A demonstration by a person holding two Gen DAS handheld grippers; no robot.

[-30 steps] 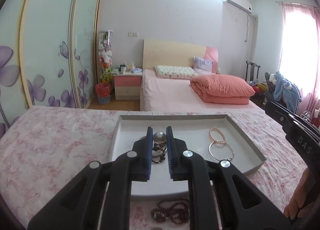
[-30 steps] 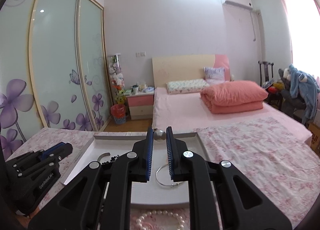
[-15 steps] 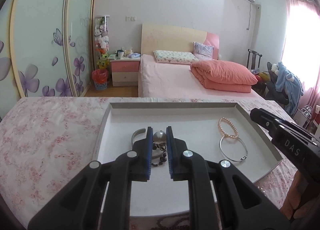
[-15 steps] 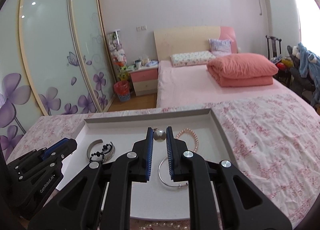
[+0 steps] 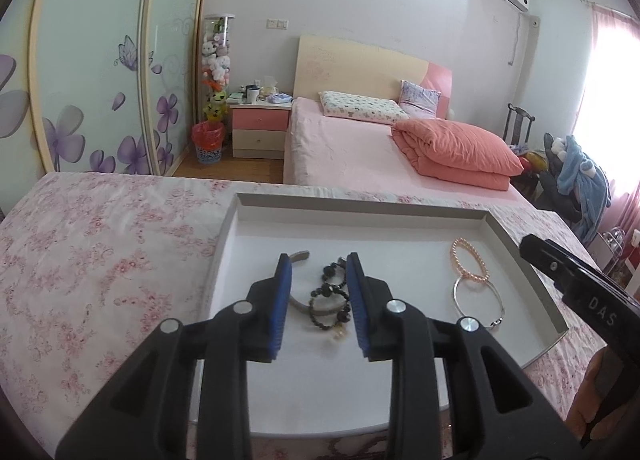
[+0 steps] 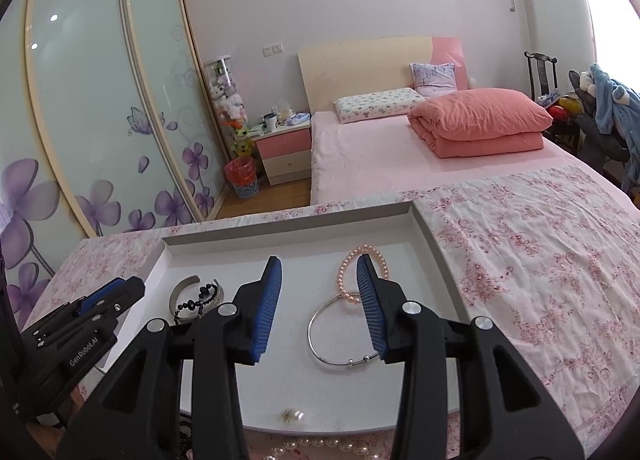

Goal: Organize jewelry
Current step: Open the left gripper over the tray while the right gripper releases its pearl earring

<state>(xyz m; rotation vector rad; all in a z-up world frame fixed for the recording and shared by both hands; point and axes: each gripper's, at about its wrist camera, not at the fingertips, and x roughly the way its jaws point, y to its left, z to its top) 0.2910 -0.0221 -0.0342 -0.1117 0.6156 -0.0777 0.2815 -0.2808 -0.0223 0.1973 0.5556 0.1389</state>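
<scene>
A white tray (image 5: pixel 360 202) lies on the floral cloth. My left gripper (image 5: pixel 318 258) hovers low over its left part, jaws opening, the pads pressing on nothing. Below them lie a black bead bracelet (image 5: pixel 328 296), a silver cuff (image 5: pixel 299 257) and a small pearl piece (image 5: pixel 340 334). My right gripper (image 6: pixel 318 260) is over the tray's (image 6: pixel 280 236) right part, jaws also opening and bare. A silver bangle (image 6: pixel 344 334) and a pink pearl bracelet (image 6: pixel 362 274) lie under it. Another small pearl piece (image 6: pixel 292 415) rests near the tray's front edge.
A white pearl necklace (image 6: pixel 320 446) lies on the cloth just in front of the tray. A bed with a folded pink quilt (image 5: pixel 456 152) stands beyond the table, with sliding wardrobe doors (image 5: pixel 100 80) on the left. A person's hand (image 5: pixel 596 408) holds the right gripper.
Both grippers came forward and down over the tray. Each was shut on a small pearl ball; now both jaws stand apart and the pearls lie on the tray.
</scene>
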